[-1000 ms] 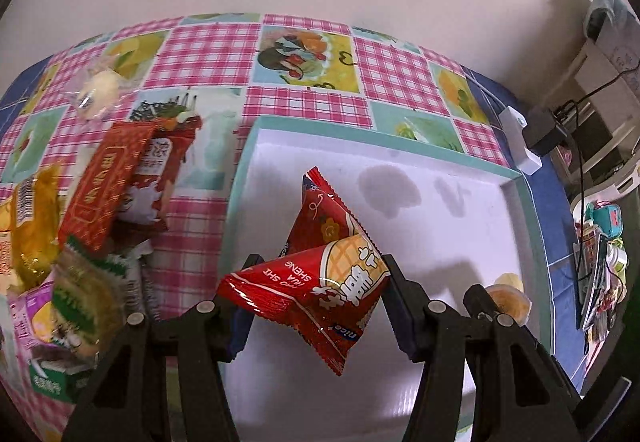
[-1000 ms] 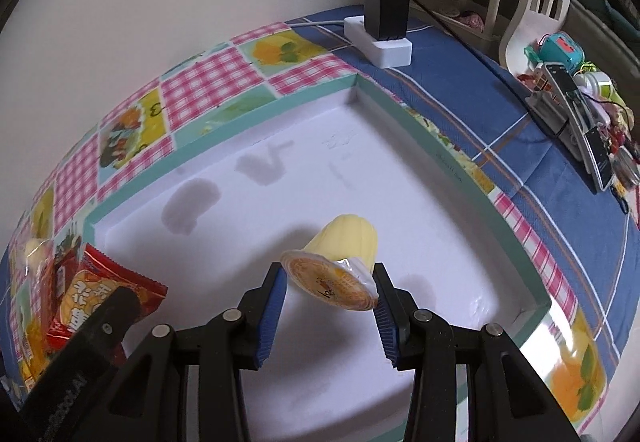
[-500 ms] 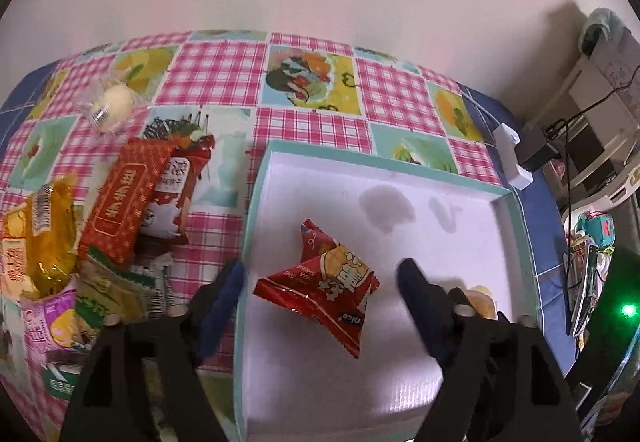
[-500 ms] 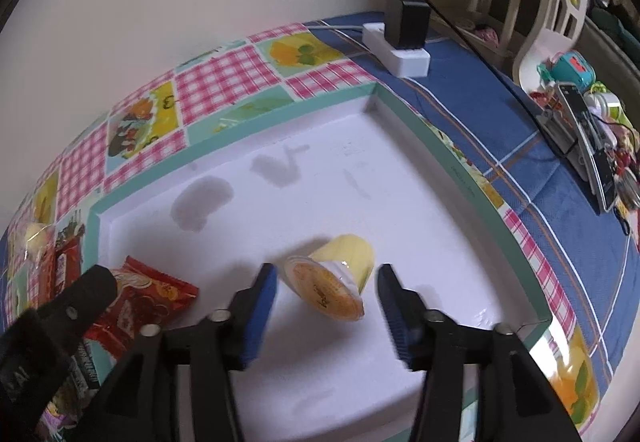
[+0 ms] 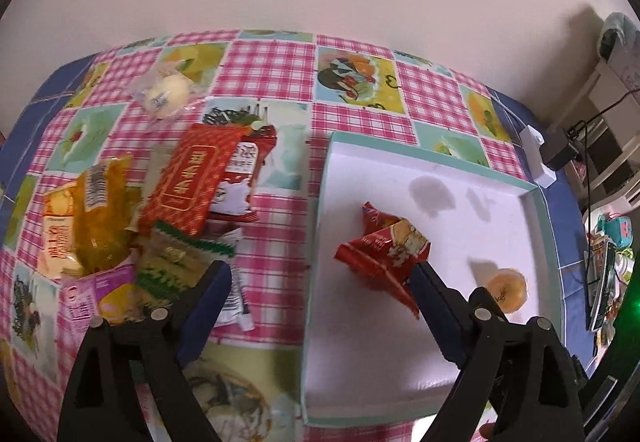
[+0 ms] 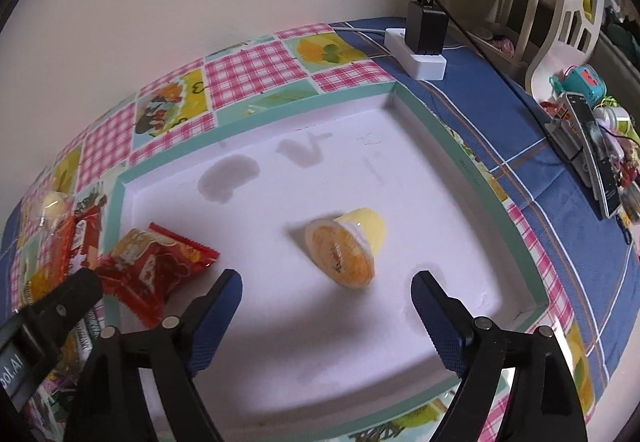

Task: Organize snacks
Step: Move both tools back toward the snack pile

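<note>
A white tray with a teal rim (image 5: 320, 178) (image 6: 444, 134) lies on the checked tablecloth. A red snack packet (image 5: 384, 254) (image 6: 152, 266) lies in its left part. A yellow jelly cup (image 6: 348, 246) (image 5: 508, 288) lies on its side in the tray's right part. My left gripper (image 5: 320, 274) is open and empty, above the tray's left rim, with the packet by its right finger. My right gripper (image 6: 326, 286) is open and empty, just in front of the jelly cup. A pile of snack packets (image 5: 132, 226) lies left of the tray.
A clear-wrapped pale bun (image 5: 166, 96) lies at the far left. A white power strip with a black charger (image 6: 420, 42) sits behind the tray. A phone and small toys (image 6: 596, 146) lie at the right on the blue cloth. A wall runs behind.
Both grippers opened and pulled back. The left let go of the red packet and the right let go of the jelly cup; both now lie in the tray.
</note>
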Action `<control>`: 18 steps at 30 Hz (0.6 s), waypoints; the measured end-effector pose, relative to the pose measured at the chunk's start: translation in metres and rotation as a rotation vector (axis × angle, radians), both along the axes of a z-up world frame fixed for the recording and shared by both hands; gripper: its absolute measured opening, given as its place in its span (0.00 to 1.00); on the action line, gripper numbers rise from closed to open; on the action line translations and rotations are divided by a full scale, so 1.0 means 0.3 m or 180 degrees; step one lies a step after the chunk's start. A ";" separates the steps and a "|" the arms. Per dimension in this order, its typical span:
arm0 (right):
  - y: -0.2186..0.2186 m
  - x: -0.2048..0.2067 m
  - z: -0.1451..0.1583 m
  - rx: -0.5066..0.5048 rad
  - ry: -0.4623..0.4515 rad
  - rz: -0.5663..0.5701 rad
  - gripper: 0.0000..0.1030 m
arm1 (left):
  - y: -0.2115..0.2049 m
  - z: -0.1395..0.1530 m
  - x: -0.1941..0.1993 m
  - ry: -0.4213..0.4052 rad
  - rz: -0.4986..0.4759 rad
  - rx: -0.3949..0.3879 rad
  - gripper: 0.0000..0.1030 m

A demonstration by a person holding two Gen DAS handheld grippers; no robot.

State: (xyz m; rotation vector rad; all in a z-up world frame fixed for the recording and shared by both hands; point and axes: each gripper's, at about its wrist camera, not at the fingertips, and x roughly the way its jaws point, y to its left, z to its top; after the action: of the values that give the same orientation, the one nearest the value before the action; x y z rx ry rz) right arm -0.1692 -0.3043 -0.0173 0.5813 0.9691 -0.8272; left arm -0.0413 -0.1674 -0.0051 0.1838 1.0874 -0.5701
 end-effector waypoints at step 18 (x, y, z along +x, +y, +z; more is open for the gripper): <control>0.179 0.002 0.086 -0.0051 -0.0102 0.0300 1.00 | 0.345 0.030 0.077 0.0136 0.0961 0.0485 0.90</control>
State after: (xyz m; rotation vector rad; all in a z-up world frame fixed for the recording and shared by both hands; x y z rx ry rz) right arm -0.1685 -0.2505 0.0086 0.5297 0.9527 -0.7389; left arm -0.0181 -0.0639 0.0039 0.1367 1.1748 -0.2215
